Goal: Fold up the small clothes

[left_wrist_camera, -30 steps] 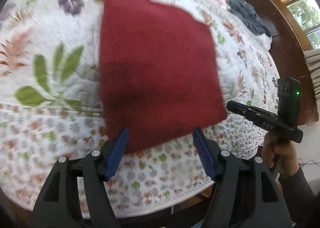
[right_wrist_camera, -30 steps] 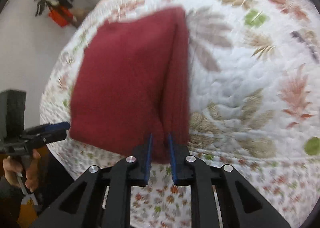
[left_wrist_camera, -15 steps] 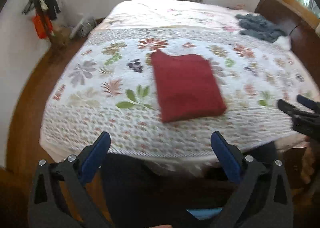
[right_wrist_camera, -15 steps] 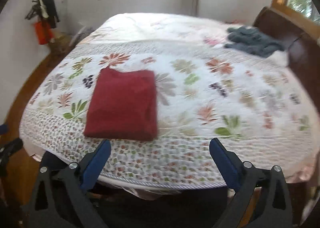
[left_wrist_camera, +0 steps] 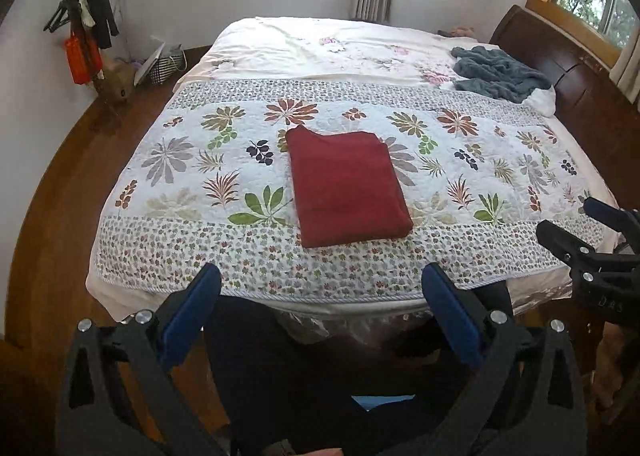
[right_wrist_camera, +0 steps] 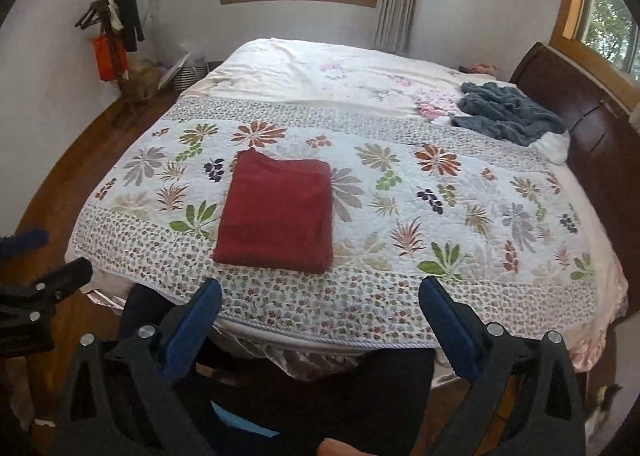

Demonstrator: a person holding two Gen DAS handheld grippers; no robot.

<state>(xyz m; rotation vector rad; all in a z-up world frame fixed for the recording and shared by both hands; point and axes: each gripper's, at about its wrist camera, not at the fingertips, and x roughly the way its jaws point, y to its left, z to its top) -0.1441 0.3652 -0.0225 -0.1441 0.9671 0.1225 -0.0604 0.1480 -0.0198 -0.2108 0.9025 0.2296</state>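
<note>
- Left wrist view: left gripper [left_wrist_camera: 320, 298] jaws spread wide, empty, held off the bed's near edge; red garment [left_wrist_camera: 347, 186] lies folded flat on the floral quilt [left_wrist_camera: 460, 176].
- Right wrist view: right gripper [right_wrist_camera: 320, 302] also spread, empty (garment apart from both). Risk, my guess: a careless re-grab of the top layer drags the fold open.

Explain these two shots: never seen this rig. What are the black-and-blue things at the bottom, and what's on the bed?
No robot here: a person holds a pair of handheld tongs in each hand, each with a fisheye camera looking along its fingers. One picture is from the left tongs, the other from the right tongs. Both are open and hold nothing. Each view also catches the other tongs at its edge. On the floral quilt lies a folded red garment, flat and near the front edge. A crumpled blue-grey blanket sits farther back by the headboard.
</note>
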